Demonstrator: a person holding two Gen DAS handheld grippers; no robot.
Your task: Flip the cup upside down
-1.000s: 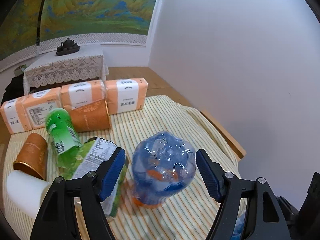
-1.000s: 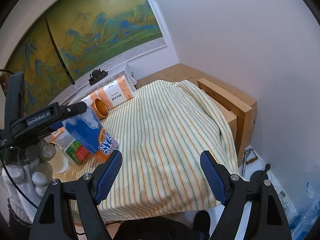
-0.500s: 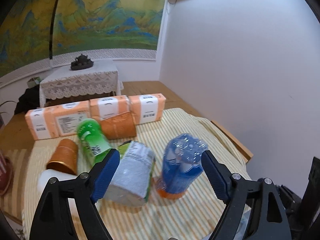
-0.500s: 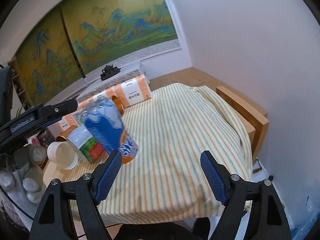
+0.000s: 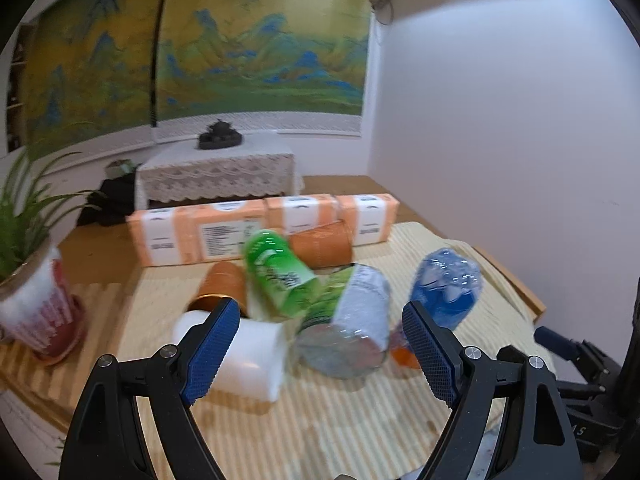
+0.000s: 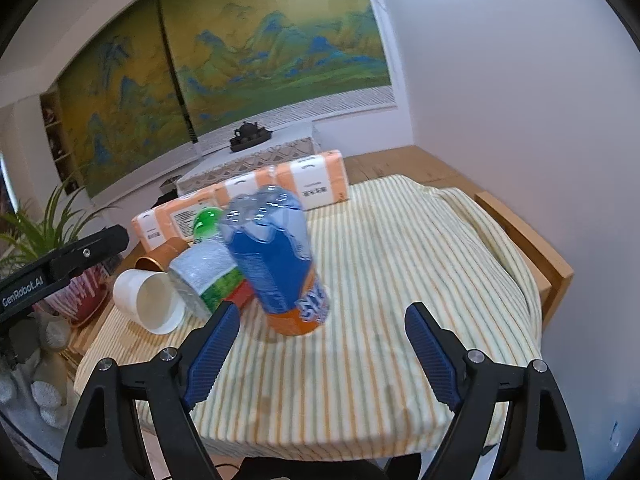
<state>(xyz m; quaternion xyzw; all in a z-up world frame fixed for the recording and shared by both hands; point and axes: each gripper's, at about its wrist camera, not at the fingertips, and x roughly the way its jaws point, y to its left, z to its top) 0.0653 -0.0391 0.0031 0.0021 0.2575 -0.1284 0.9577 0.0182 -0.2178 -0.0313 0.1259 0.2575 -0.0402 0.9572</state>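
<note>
white cup on its side, just past the left jaws' left finger; both jaws released

the white cup (image 5: 244, 354) looks like thin paper or plastic: my guess is light, easily crushed, and apt to roll on the striped cloth (image 5: 320, 412) that covers the table. best held across the wall near the rim with a gentle squeeze, or one finger inside the mouth and one outside. in the left wrist view it lies partly behind the left finger of the left gripper (image 5: 320, 352), reaching a little into the gap, with the clear bottle (image 5: 352, 332) beside it toward the right finger. from the right gripper (image 6: 322, 354) the cup (image 6: 150, 300) sits well off to the left beyond the left finger, mouth turned toward the camera. both jaws stand wide apart and hold nothing.
</note>
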